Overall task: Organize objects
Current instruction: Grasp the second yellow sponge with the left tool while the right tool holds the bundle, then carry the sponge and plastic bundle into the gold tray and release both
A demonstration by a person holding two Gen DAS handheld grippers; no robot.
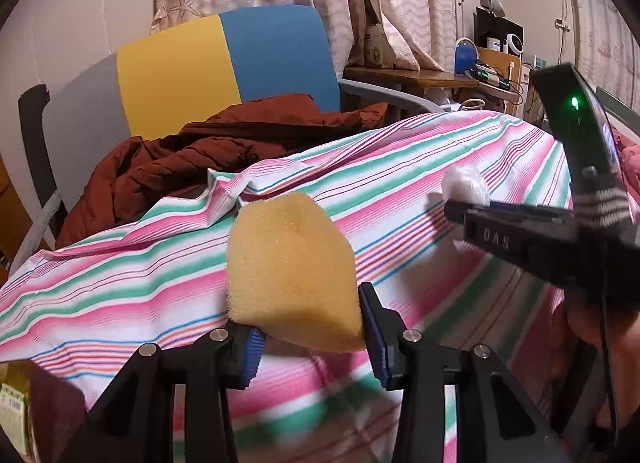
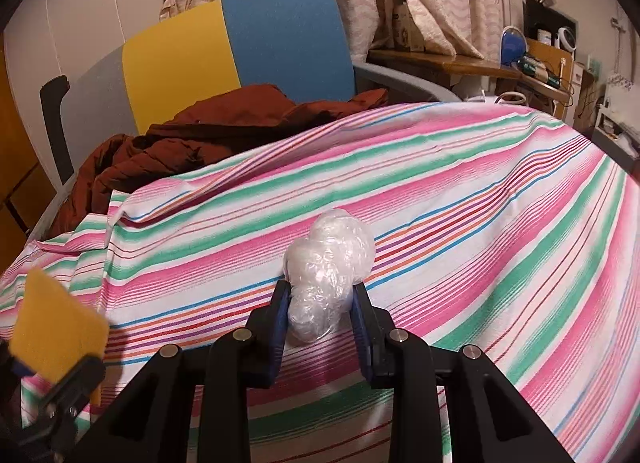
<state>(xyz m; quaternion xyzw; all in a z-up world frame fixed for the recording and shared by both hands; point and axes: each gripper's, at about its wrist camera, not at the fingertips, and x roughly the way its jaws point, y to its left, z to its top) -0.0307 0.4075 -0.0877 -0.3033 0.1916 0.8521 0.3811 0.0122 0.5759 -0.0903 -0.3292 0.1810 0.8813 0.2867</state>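
Note:
A yellow sponge (image 1: pixel 292 263) is pinched between the blue pads of my left gripper (image 1: pixel 312 315), which is shut on it just above the striped cloth (image 1: pixel 120 283). The right wrist view shows the same sponge (image 2: pixel 52 315) at the lower left, with the left gripper (image 2: pixel 52 359) under it. My right gripper (image 2: pixel 322 295) is shut on a crumpled ball of clear plastic wrap (image 2: pixel 332 259), held over the striped cloth (image 2: pixel 480 203). From the left wrist view, the right gripper (image 1: pixel 460 211) comes in from the right with the plastic ball (image 1: pixel 466 183) at its tip.
A chair with a grey, yellow and blue back (image 1: pixel 224 63) stands behind the cloth, with a rust-brown jacket (image 1: pixel 180 159) heaped on it. A cluttered wooden desk (image 1: pixel 420 77) sits at the back right before curtains. A person's hand (image 1: pixel 592 327) holds the right gripper.

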